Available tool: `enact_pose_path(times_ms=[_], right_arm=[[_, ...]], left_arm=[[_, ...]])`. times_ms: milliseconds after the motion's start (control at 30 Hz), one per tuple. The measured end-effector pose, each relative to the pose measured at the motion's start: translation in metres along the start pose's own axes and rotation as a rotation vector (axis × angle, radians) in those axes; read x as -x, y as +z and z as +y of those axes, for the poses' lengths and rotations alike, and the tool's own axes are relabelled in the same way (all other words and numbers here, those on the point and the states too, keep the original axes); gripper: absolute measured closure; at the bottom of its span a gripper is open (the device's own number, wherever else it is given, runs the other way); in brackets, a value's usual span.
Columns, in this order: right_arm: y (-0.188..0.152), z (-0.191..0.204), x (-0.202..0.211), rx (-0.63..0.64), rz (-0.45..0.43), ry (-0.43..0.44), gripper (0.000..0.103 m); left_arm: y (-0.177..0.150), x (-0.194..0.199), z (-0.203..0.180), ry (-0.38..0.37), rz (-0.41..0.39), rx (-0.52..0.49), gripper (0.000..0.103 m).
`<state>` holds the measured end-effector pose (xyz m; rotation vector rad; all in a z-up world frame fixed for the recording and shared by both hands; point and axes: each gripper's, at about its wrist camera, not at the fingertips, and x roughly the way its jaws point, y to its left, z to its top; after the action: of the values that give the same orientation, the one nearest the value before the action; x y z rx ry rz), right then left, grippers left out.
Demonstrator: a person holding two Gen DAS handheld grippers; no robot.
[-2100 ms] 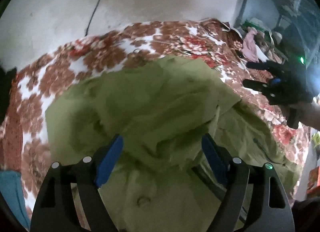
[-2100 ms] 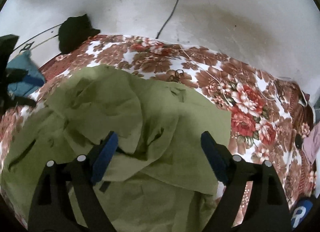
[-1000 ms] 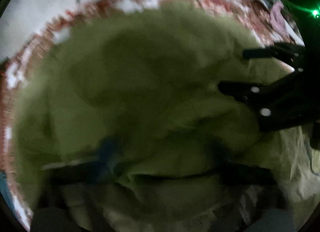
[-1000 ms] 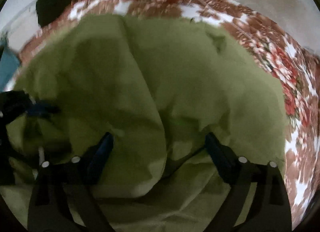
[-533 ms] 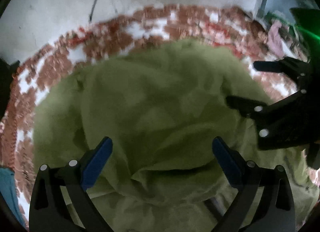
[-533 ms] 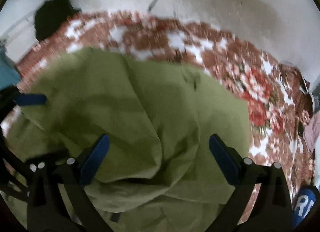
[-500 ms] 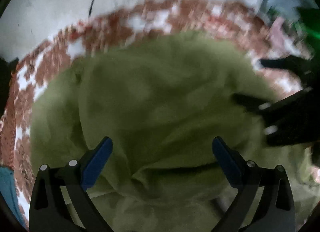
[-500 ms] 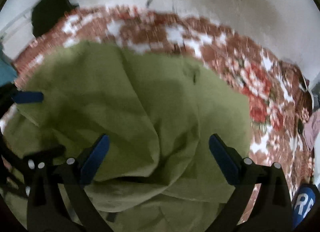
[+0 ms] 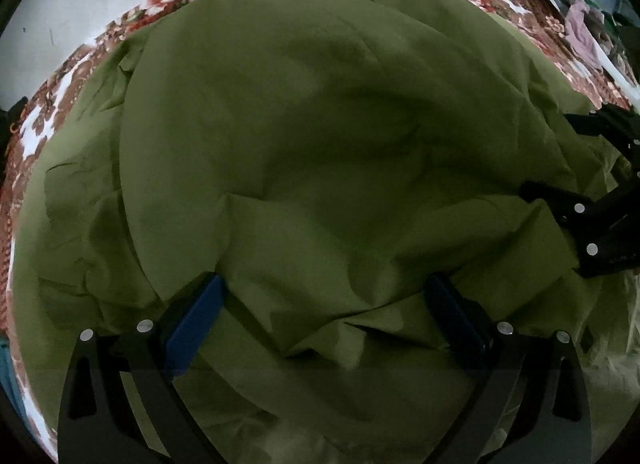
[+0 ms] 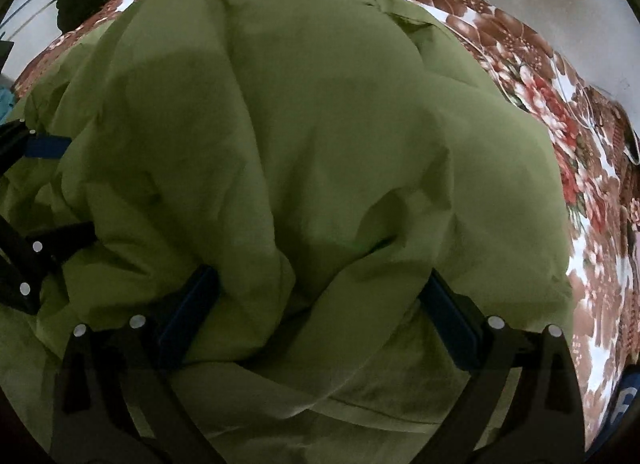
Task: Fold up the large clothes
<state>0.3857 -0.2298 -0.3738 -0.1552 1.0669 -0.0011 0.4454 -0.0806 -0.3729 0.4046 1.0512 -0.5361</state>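
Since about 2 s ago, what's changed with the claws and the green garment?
Both claws have dropped in close: the green garment now fills each view, where earlier much of the floral bedspread showed around it. The left claw and right claw now straddle a bunched fold, cloth between the open jaws, not yet pinched. Unchanged: both claws open, the garment on the bedspread.

Matt, creased olive cloth garment (image 9: 320,135) lies on a floral woven bedspread (image 10: 592,167).
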Motion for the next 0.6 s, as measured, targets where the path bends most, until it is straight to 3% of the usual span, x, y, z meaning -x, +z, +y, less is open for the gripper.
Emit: enact_pose_path(times_ms=[133,300,433,600], right_arm=[[0.002,-0.005,0.025,0.0,-0.046,0.03,0.005],[-0.011,-0.019,0.08,-0.025,-0.078,0.087,0.005],[-0.035,-0.018,0.119,0.003,-0.059,0.092,0.005],[-0.082,-0.008,0.153,0.001,-0.006,0.101,0.005]], left_arm=[[0.002,0.021,-0.001,0.003,-0.035,0.0,0.005],[-0.02,0.101,0.001,0.046,-0.125,0.036,0.005],[-0.059,0.158,-0.001,0.054,-0.105,0.08,0.005],[-0.111,0.198,-0.007,0.071,-0.047,0.105,0.005]])
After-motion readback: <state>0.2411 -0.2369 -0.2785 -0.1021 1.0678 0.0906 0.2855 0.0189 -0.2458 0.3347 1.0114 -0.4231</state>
